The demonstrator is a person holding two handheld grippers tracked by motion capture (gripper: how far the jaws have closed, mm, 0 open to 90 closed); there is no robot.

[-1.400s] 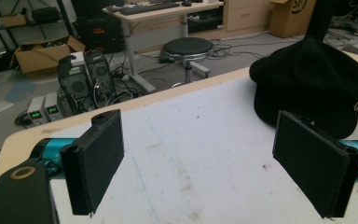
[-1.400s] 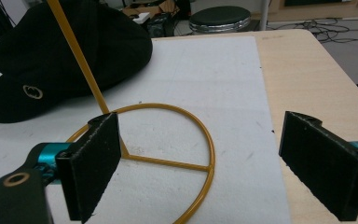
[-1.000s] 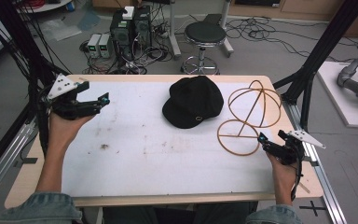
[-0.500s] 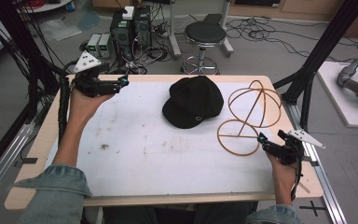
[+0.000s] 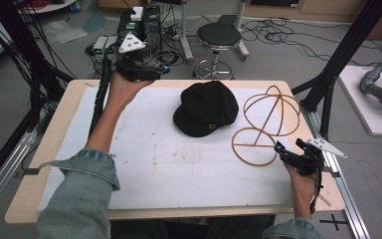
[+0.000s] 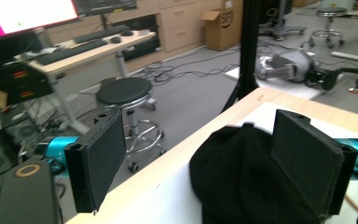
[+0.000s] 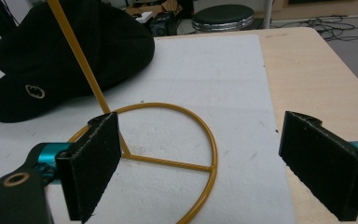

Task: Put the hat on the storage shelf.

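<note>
I have the wooden table (image 5: 59,119) under its white foam mat (image 5: 179,164) as my whole workspace, and on it the soft black cloth cap (image 5: 206,107) lies near the far edge, brim toward me. Just to its right stands the yellow wire hat stand (image 5: 268,122), its round base ring flat on the mat and its domed hoops leaning up behind.

My left gripper (image 5: 151,72) hovers over the far left edge of the table, jaws spread wide and empty; in the left gripper view the cap (image 6: 247,182) sits ahead, partly behind my right-hand pad (image 6: 307,165). My right gripper (image 5: 291,154) rests low at the near right, also released and empty, with the base ring (image 7: 168,154) running between its pads.

My worry: the stand is light wire, so if I close on the ring off-centre it may skid or tip its hoops into the cap. The cap is limp; a pinch on the crown alone would likely fold it and drag it off the edge. The trailing cable (image 5: 99,99) could also snag the table corner.
</note>
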